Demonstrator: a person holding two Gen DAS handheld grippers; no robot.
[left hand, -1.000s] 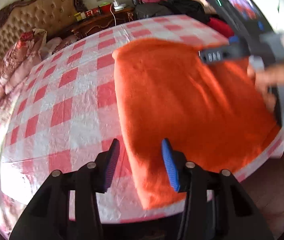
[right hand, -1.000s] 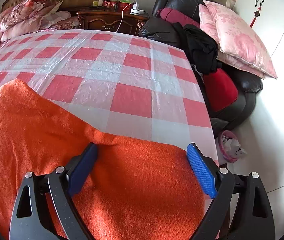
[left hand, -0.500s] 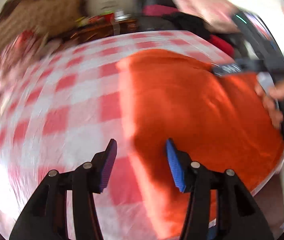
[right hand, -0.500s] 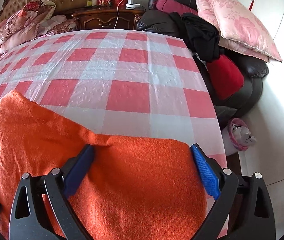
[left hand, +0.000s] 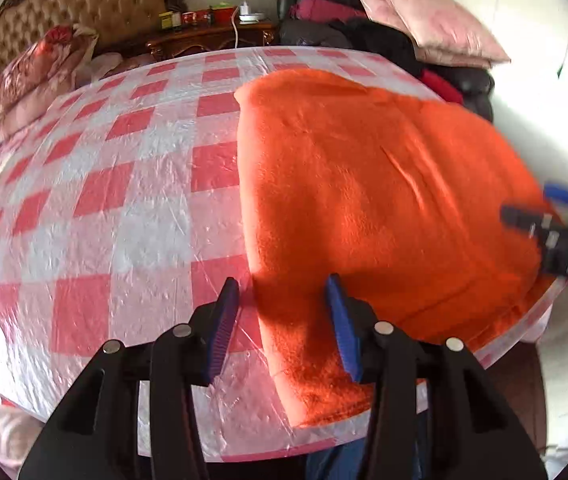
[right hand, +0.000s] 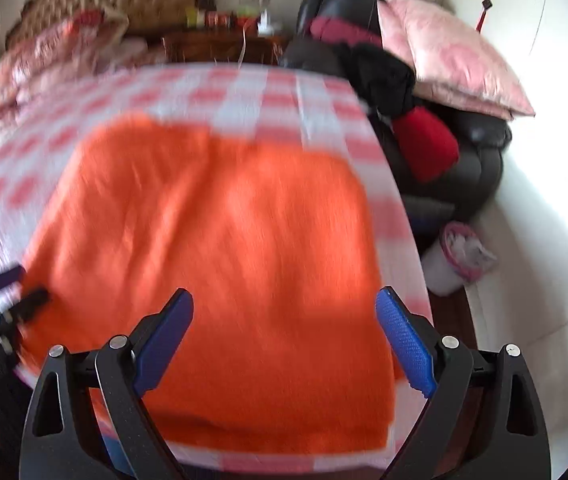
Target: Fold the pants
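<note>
The orange pants [left hand: 363, 200] lie folded on the checkered tabletop [left hand: 124, 200]; left gripper [left hand: 282, 324] and right gripper [right hand: 284, 340] are both open, holding nothing.

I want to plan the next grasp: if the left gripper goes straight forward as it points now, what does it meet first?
Probably the left edge of the orange pants: the left gripper, open, straddles that edge above the checkered tablecloth. Height is unclear.

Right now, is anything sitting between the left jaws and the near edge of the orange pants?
Nothing visible. The left gripper is open over the orange pants' left edge on the checkered tablecloth.
</note>
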